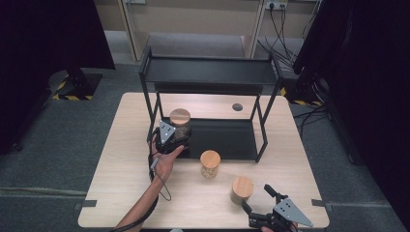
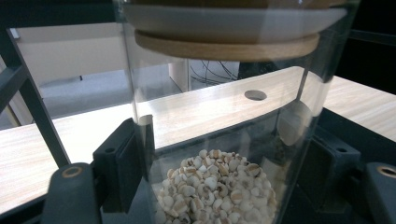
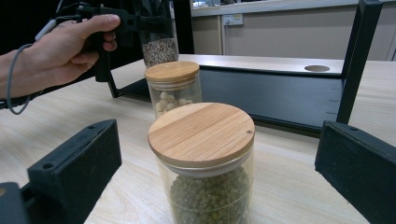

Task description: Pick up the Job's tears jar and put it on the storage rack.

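Note:
My left gripper [image 1: 177, 136] is shut on a glass jar of pale grains [image 1: 180, 123] with a wooden lid, at the left end of the black rack's lower shelf [image 1: 232, 140]. In the left gripper view both jaws press the glass jar [image 2: 219, 140] from either side. Two more lidded jars stand on the table: one with pale beans [image 1: 210, 163] in the middle, one with green beans [image 1: 242, 189] nearer the front. My right gripper [image 1: 256, 196] is open, and the green-bean jar [image 3: 205, 154] stands just ahead of its jaws, untouched.
The black two-tier rack [image 1: 212, 72] stands at the back of the wooden table [image 1: 125, 183], its uprights at the corners. A round hole [image 1: 237, 107] is in the tabletop behind the lower shelf. Dark curtains and cables flank the table.

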